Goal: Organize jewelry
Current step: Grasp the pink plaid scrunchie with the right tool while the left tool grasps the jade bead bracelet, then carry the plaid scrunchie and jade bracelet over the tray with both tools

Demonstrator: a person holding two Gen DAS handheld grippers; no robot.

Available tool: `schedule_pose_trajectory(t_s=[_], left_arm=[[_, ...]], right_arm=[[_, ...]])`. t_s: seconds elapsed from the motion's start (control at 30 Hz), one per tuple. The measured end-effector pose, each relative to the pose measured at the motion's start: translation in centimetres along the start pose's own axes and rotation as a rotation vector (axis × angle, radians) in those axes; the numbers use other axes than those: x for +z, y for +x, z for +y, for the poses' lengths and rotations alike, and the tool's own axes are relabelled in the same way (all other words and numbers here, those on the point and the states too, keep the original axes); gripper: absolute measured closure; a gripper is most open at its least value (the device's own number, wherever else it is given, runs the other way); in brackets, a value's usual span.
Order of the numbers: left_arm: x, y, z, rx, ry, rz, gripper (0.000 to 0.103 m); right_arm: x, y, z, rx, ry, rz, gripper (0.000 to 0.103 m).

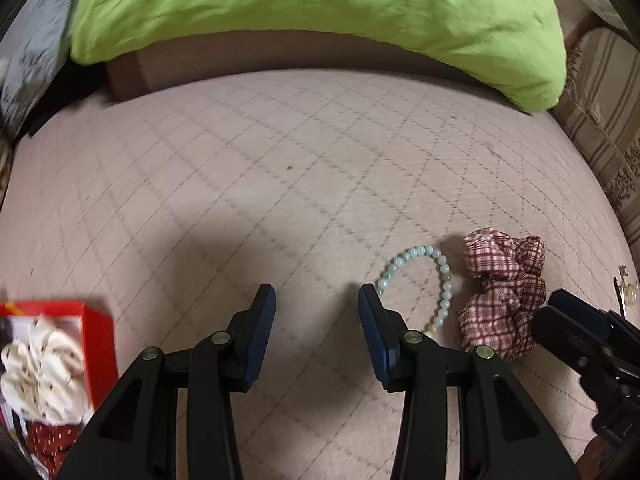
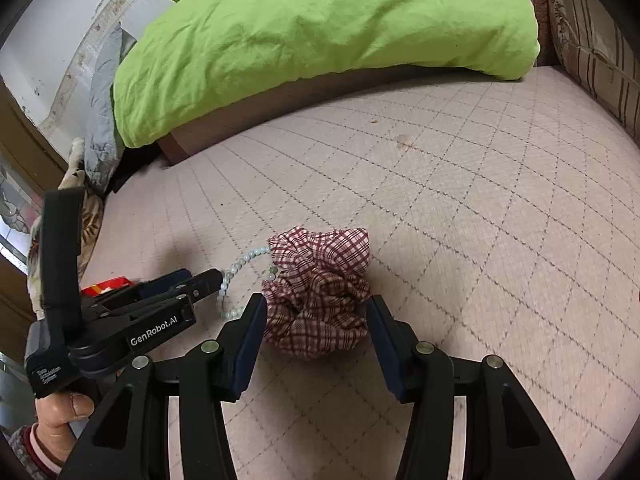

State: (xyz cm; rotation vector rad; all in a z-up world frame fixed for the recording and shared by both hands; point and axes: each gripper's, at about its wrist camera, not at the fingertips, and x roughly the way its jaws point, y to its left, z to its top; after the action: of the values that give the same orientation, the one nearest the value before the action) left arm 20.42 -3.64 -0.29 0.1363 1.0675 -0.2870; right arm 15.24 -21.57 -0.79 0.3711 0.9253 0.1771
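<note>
A pale green bead bracelet (image 1: 444, 268) (image 2: 240, 262) lies on the quilted pink mattress (image 1: 280, 184). A red-and-white plaid scrunchie (image 1: 504, 292) (image 2: 320, 280) sits right beside it. My left gripper (image 1: 316, 296) (image 2: 212, 276) is open over bare mattress, and its right finger's tip is at the bracelet's near left edge. My right gripper (image 2: 316, 304) (image 1: 560, 308) is open, and the plaid scrunchie rests on the mattress between its fingers. A red box (image 1: 96, 332) (image 2: 106, 285) at the left holds a cream scrunchie (image 1: 40, 368) and a red dotted one (image 1: 52, 436).
A lime green duvet (image 1: 320, 8) is piled along the far side. A striped cushion (image 1: 600, 120) lines the right edge. A small metal trinket (image 1: 624, 292) lies at the far right. A person's hand (image 2: 60, 412) holds the left gripper's handle.
</note>
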Motion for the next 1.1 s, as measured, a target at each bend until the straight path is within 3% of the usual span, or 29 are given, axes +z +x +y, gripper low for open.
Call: schedule_pose_trajectory(t_s=[0.37, 0.5, 0.57, 0.73, 0.8, 0.83, 0.87, 0.9, 1.0, 1.1], left_arm=[[1.0, -2.1, 0.2, -0.138, -0.022, -0.063, 0.063], [0.4, -0.6, -1.1, -0.115, 0.044, -0.026, 0.063], [-0.1, 0.1, -1.7, -0.112, 0.067, -0.008, 0.069], [-0.3, 0.5, -2.5, -0.075, 0.103, -0.022, 0.069], [-0.3, 0.6, -2.6, -0.070, 0.096, -0.023, 0.069], [-0.5, 0.6, -2.8, -0.061, 0.102, -0.025, 0.075], [-0.6, 0.4, -3.1, -0.053, 0.110, -0.026, 0.092], [-0.7, 0.4, -3.3, -0.064, 0.112, -0.019, 0.098], [-0.6, -0.3, -3.3, -0.100, 0.101, -0.010, 0.098], [-1.3, -1.3, -3.5, -0.107, 0.100, -0.022, 0.098]], right_arm=[[0.3, 1.6, -1.0, -0.023, 0.008, 0.014, 0.047], [0.2, 1.8, -0.9, -0.026, 0.005, 0.007, 0.047], [0.3, 1.8, -0.8, -0.028, -0.002, 0.008, 0.047], [0.4, 2.2, -0.5, -0.047, -0.021, 0.001, 0.049], [0.3, 2.5, -0.2, -0.077, -0.044, -0.002, 0.062], [0.3, 2.6, 0.0, -0.093, -0.059, -0.003, 0.066], [0.3, 2.7, 0.1, -0.099, -0.069, -0.003, 0.074], [0.3, 2.8, 0.1, -0.095, -0.072, 0.001, 0.084], [0.4, 2.8, 0.2, -0.076, -0.068, 0.010, 0.093], [0.1, 2.2, 0.5, -0.063, -0.070, 0.010, 0.094]])
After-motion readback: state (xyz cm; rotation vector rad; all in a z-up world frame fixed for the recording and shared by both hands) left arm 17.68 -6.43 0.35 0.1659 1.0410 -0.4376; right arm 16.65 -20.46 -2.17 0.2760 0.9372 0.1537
